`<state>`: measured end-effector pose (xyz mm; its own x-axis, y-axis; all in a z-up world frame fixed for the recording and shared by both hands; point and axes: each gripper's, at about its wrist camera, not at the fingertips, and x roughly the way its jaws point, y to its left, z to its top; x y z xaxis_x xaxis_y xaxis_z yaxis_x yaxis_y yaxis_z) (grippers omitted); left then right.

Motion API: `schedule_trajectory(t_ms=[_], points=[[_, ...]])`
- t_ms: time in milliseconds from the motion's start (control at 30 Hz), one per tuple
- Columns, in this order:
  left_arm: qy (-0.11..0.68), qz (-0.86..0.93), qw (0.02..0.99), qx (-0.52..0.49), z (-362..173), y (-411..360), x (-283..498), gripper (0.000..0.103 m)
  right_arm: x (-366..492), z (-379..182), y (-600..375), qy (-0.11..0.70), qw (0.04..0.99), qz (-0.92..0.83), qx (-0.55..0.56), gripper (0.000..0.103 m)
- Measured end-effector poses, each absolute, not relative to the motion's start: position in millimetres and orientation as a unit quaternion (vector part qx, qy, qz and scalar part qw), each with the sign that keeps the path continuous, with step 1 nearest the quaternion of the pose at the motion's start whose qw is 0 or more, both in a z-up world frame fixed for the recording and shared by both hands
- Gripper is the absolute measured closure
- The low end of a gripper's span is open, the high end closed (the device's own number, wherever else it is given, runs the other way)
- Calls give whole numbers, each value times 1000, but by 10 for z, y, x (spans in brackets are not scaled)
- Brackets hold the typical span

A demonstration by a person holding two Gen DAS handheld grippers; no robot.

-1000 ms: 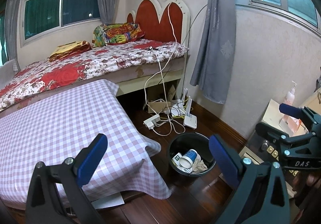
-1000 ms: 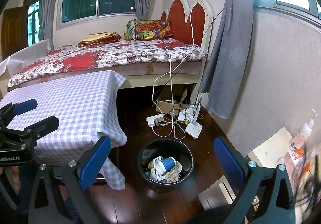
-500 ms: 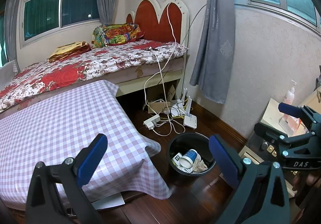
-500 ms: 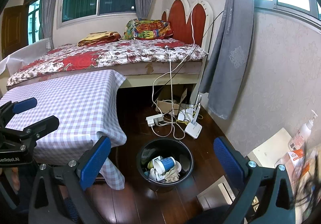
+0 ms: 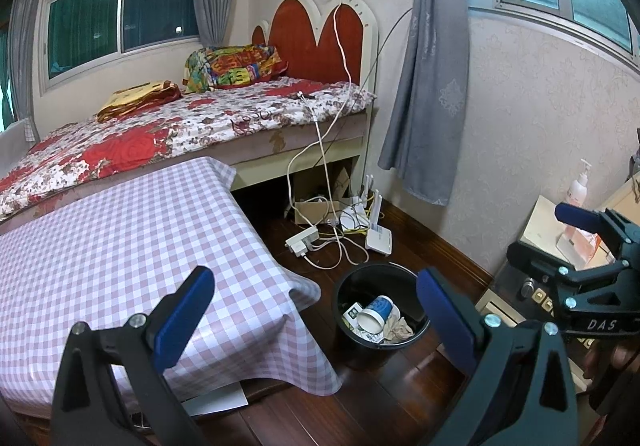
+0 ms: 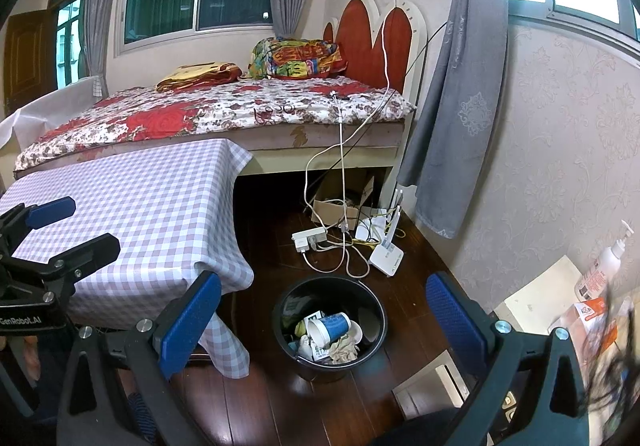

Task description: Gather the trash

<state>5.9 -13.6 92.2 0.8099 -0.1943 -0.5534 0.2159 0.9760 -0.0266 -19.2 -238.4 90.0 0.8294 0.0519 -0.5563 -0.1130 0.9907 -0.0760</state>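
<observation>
A black trash bin (image 5: pixel 375 281) (image 6: pixel 320 294) stands on the dark wood floor beside the table's corner. Inside it lie a blue and white paper cup (image 5: pixel 378 312) (image 6: pixel 330 328), a crumpled tissue (image 5: pixel 397 328) (image 6: pixel 344 350) and paper scraps. My left gripper (image 5: pixel 312 278) hangs open over the table's corner and the bin, with nothing between its blue pads. My right gripper (image 6: pixel 323 280) is also open and empty, above the bin. Each gripper shows in the other's view: the right one (image 5: pixel 548 234) at the right edge, the left one (image 6: pixel 76 226) at the left edge.
A table under a pink checked cloth (image 5: pixel 120 246) (image 6: pixel 140 206) fills the left. Behind it is a bed (image 5: pixel 180 134). A power strip (image 5: pixel 302 240), cables and a white router (image 5: pixel 378 236) lie on the floor past the bin. A pump bottle (image 5: pixel 578 186) stands on a low cabinet at the right.
Both views have drifted only very slightly. The two grippers stay open and empty, and the bin's contents have not moved.
</observation>
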Motion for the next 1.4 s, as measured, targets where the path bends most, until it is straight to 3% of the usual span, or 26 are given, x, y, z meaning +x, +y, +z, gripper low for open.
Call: schedule_trajectory(t_ms=[1400], points=[[266,-133,954,28,939,-86,36,1,-140,810,-2358,295,952,54,-53,0]])
